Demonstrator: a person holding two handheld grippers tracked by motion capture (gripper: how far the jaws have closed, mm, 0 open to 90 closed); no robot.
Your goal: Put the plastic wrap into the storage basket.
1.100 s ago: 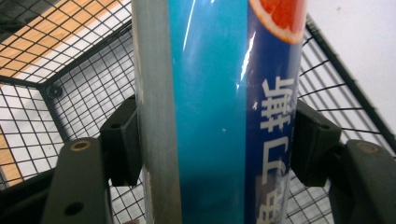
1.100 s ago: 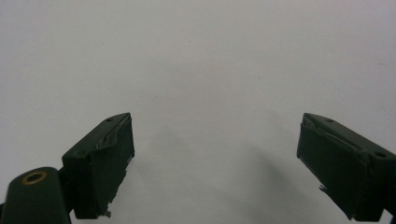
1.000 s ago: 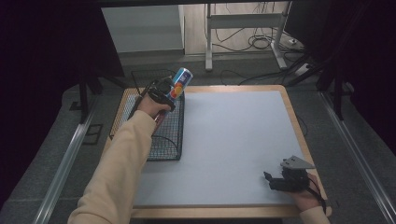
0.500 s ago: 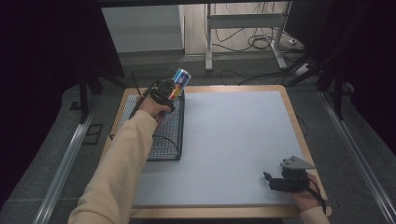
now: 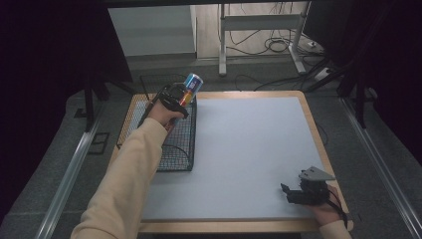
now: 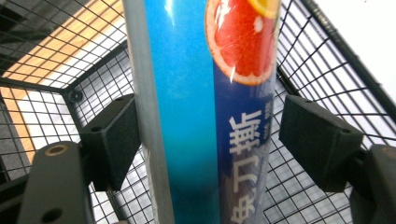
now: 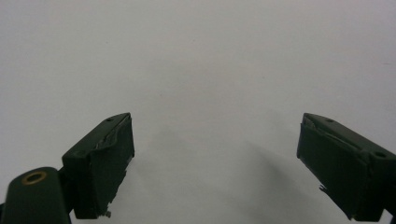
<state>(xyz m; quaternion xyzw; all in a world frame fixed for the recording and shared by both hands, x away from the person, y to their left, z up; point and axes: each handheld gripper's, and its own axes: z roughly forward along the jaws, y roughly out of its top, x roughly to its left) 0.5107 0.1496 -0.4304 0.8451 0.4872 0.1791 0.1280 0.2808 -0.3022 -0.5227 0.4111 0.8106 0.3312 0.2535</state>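
Can [image 6: 210, 112]: a slim drink can, light blue down one side and dark blue on the other, with a cut grapefruit printed near its top and white Chinese characters below. It stands lengthwise between the jaws of the left gripper [image 6: 208, 140]. Those jaws have just been opening. On one side the pad [image 6: 114, 140] lies against the can's silvery edge, or just beside it; on the other side the pad [image 6: 317, 140] stands clear, with a gap of basket mesh showing between pad and can, so there is no squeeze on the can.

In the high view the can [image 5: 192, 85] sticks out past the left gripper [image 5: 175, 98], tilted up and away from the hand, over the far end of the black wire basket [image 5: 174, 149]. The basket sits below and behind that gripper on the left part of the table [image 5: 249, 144]; what shows of its mesh floor holds nothing.

Nearer the person, the right gripper [image 5: 291, 193] rests low at the table's near right corner, well apart from the can. Its jaws are spread wide over the bare white surface [image 7: 210, 70], gripping nothing.
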